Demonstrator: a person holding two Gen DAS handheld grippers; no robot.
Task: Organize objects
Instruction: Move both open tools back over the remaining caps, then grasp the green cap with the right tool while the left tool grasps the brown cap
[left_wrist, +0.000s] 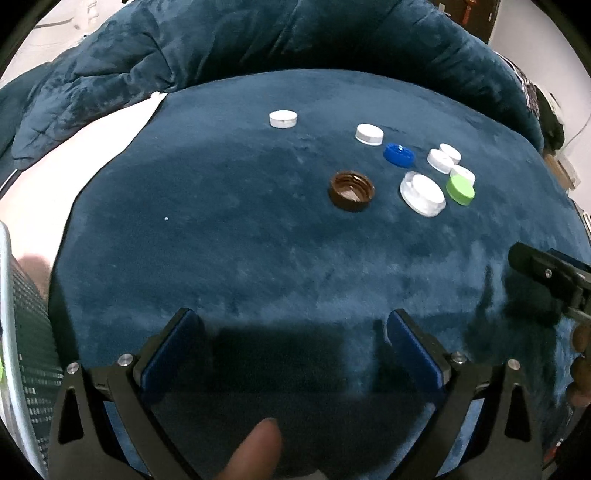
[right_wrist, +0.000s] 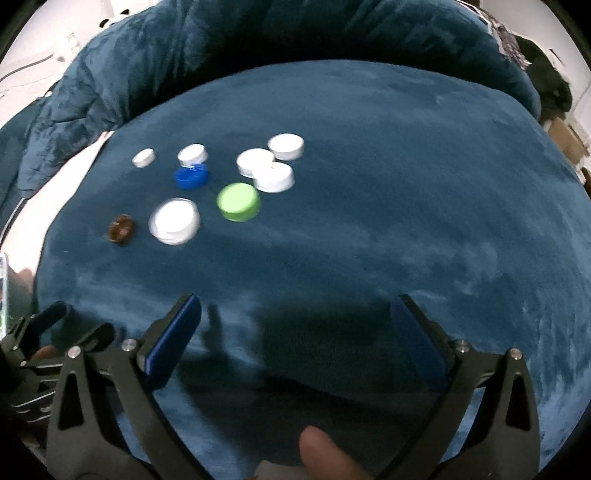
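Observation:
Several bottle caps lie on a dark blue blanket (left_wrist: 240, 258). A brown cap (left_wrist: 351, 191) lies open side up, with a large white cap (left_wrist: 423, 193), a green cap (left_wrist: 460, 189), a blue cap (left_wrist: 399, 154) and several small white caps (left_wrist: 369, 133) around it. One white cap (left_wrist: 283, 119) lies apart, farther back. My left gripper (left_wrist: 291, 328) is open and empty, well short of the caps. My right gripper (right_wrist: 295, 314) is open and empty, with the green cap (right_wrist: 238, 201), the large white cap (right_wrist: 174, 220), the blue cap (right_wrist: 192, 177) and the brown cap (right_wrist: 121, 229) ahead to its left.
A bunched blue quilt (left_wrist: 221, 48) rises behind the flat blanket. A white sheet (left_wrist: 48, 184) shows at the left. A metal mesh object (left_wrist: 22, 350) stands at the far left edge. The right gripper's body (left_wrist: 546, 277) shows at the right of the left wrist view.

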